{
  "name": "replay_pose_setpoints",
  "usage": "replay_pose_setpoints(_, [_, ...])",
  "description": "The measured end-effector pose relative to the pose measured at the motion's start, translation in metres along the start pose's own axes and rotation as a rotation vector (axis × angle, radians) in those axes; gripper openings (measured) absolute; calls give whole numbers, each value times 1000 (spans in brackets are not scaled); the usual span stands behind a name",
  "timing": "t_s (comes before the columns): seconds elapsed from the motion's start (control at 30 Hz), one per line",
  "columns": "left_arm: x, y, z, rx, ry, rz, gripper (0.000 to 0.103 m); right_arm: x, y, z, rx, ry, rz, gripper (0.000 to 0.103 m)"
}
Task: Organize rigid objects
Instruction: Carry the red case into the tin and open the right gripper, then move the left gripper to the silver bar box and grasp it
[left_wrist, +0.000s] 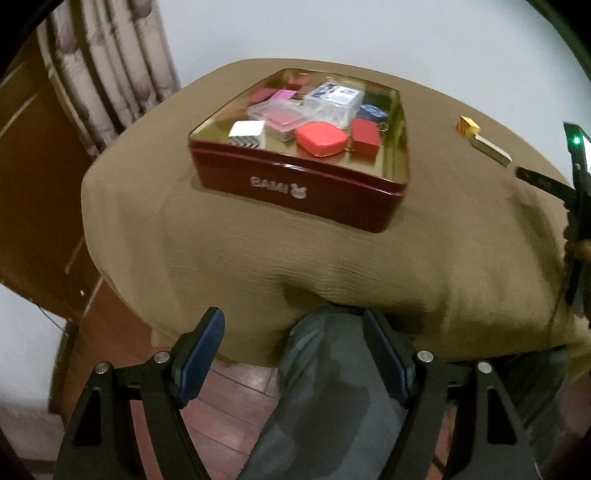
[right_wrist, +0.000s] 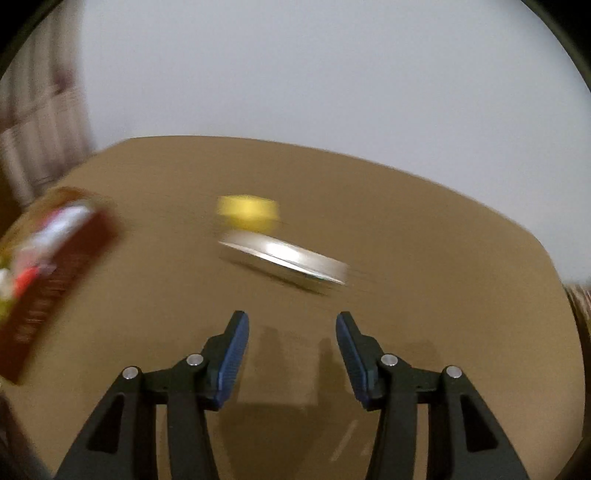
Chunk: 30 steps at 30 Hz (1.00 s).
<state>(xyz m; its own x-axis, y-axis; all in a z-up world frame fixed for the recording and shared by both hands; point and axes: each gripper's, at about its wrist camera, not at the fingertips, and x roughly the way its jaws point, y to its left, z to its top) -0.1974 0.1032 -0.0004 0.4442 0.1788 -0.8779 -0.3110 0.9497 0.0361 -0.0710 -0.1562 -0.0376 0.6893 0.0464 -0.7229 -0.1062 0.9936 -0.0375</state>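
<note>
Silver flat box (right_wrist: 284, 258), perhaps metal, lies ahead of gaping right gripper (right_wrist: 292, 328).

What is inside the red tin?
The red tin holds a red rounded box, red square box, silver box and clear plastic cases. Anything beneath them is covered.

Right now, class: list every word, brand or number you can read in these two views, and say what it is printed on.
"BAMI", with a small rabbit logo: front wall of the red tin.
Printing on the clear cases inside the tin: too blurred to read.
Right wrist view: motion blur, nothing legible.
</note>
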Motion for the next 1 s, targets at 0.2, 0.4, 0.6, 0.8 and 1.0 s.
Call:
replay_pose_setpoints(0.2, [-4,-32,2,85,-17,37,80,12,-97,-9,147,22,-168,50])
replay_pose_setpoints(0.4, [-10,-76,24,153,-71,49,84,17,-131,-11,269,38,-157,50])
replay_pose_setpoints(0.6, [-3,-124,51,229,-97,53,85,20,-145,-11,322,47,-108,58])
replay_pose_setpoints(0.8, [14,-171,80,268,-85,28,85,16,-161,-14,323,52,-87,64])
replay_pose_setpoints(1.0, [41,-205,108,282,-39,4,85,21,-182,-18,343,42,-48,67])
